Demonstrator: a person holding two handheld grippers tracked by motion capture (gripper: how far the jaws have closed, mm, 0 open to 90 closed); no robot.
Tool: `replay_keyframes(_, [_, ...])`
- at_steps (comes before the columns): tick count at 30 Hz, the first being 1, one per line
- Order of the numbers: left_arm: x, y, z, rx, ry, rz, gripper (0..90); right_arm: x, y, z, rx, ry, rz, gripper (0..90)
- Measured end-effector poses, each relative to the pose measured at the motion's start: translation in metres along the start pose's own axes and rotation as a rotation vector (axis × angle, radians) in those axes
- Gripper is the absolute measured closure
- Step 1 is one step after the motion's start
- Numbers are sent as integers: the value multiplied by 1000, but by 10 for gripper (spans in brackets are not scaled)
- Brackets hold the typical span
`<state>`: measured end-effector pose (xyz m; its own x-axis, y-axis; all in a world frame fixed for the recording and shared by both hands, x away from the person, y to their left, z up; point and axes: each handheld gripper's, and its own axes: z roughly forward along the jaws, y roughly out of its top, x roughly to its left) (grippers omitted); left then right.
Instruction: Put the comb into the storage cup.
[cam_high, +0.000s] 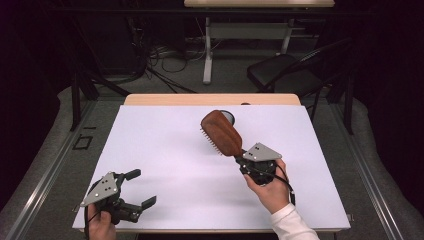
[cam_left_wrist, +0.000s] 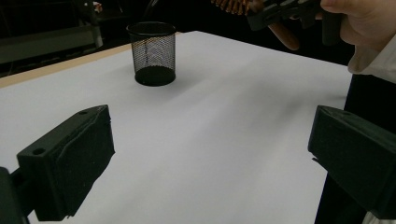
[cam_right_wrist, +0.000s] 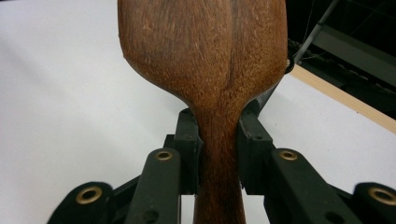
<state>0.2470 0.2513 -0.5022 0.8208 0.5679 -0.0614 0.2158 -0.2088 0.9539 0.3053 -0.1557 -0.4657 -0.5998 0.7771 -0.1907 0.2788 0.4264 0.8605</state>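
Wooden hairbrush (cam_high: 221, 132) is clamped by its handle in my right tongs (cam_high: 243, 161), above the counter (cam_high: 165, 150). Left tongs (cam_high: 142, 187) gape empty. The long brush could pivot and knock over the mesh cup (cam_left_wrist: 153, 53).

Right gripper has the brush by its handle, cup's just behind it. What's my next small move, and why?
Probably carry the brush a little farther, over the mesh cup, tipping it toward upright. The right gripper is clamped on the handle, the brush is off the table, and the cup stands open and upright just beyond the brush head.
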Motion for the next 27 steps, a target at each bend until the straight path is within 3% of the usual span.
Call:
replay_keyframes(5, [1,0,0,3,-6,-5,2,-3,2,1,-44,-15,23,731])
replay_keyframes(11, [1,0,4,7,-8,-20,3,-3,1,1,-81,-46,17,731])
replay_keyframes(20, [0,4,13,-1,-19,-61,2,6,-13,8,-109,-76,3,731])
replay_keyframes(27, [6,7,19,-1,-37,-155,2,9,-15,7,-132,-78,20,730])
